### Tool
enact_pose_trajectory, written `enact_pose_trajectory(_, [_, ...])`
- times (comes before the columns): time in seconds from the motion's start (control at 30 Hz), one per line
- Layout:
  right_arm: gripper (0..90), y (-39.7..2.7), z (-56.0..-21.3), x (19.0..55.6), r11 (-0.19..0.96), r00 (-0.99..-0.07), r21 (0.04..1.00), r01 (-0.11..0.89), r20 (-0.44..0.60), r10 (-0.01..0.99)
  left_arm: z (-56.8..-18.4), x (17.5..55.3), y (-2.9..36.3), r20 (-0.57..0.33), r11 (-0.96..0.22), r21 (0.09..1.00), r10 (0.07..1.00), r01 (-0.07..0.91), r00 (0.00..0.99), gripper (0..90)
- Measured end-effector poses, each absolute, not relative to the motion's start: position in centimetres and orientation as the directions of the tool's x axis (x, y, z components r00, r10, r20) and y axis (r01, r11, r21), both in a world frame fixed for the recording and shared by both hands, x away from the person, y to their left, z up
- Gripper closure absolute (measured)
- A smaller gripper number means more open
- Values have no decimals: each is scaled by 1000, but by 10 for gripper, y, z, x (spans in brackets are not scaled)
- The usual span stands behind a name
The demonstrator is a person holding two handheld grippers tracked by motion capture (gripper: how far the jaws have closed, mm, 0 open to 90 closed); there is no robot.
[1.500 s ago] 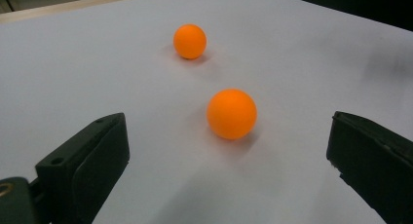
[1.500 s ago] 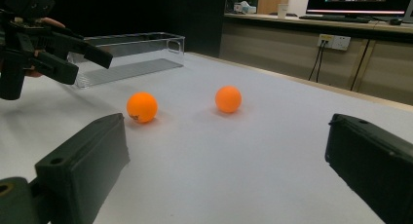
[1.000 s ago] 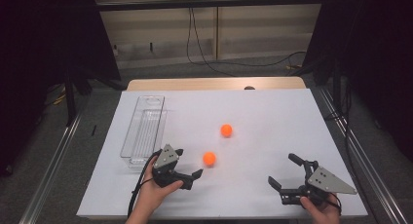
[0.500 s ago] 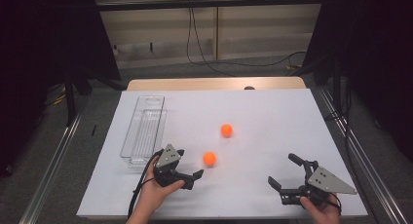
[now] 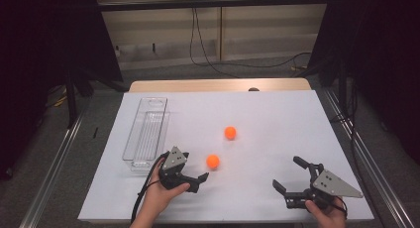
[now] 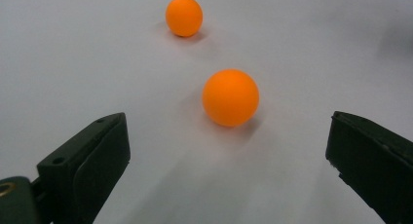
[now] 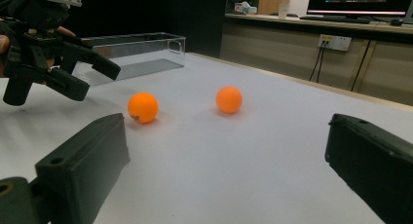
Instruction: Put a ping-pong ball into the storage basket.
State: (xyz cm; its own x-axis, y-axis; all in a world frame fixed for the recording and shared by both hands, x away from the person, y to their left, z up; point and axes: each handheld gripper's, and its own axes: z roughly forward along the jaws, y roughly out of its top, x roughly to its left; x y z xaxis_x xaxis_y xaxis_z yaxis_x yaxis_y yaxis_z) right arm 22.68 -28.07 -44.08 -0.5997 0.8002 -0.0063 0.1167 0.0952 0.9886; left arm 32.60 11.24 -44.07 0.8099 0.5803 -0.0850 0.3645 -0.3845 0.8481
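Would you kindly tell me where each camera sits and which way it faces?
High view: above the person's side, looking forward and down on the white table; both hands, left gripper, right gripper.
Left gripper view: between open jaws, toward the near orange ball.
Right gripper view: low, facing the clear bin.
All three share both balls.

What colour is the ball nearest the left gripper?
Orange; the ball shows best in the left gripper view.
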Motion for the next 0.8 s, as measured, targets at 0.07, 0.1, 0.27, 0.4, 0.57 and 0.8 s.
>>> enact_pose_trajectory(0.07, [13, -281, -441, 227, 95, -599, 989, 116, -7, 801, -441, 326, 112, -80, -391, 847, 578, 361, 812, 25])
enact_pose_trajectory(0.1, [13, -281, -441, 227, 98, -600, 989, 114, -10, 800, -441, 326, 111, -85, -388, 846, 579, 366, 811, 26])
enact_pose_trajectory(0.27, [13, -281, -441, 227, 98, -601, 989, 114, -10, 799, -441, 327, 109, -78, -397, 843, 577, 363, 813, 26])
enact_pose_trajectory(0.4, [13, -281, -441, 227, 97, -600, 989, 114, -10, 800, -441, 328, 107, -84, -395, 840, 581, 371, 810, 27])
enact_pose_trajectory(0.57, [13, -281, -440, 227, 98, -600, 989, 113, -10, 800, -442, 330, 104, -85, -401, 837, 579, 373, 811, 27])
enact_pose_trajectory(0.8, [13, -281, -440, 227, 98, -602, 989, 115, -9, 798, -442, 332, 102, -94, -395, 836, 579, 380, 810, 28])
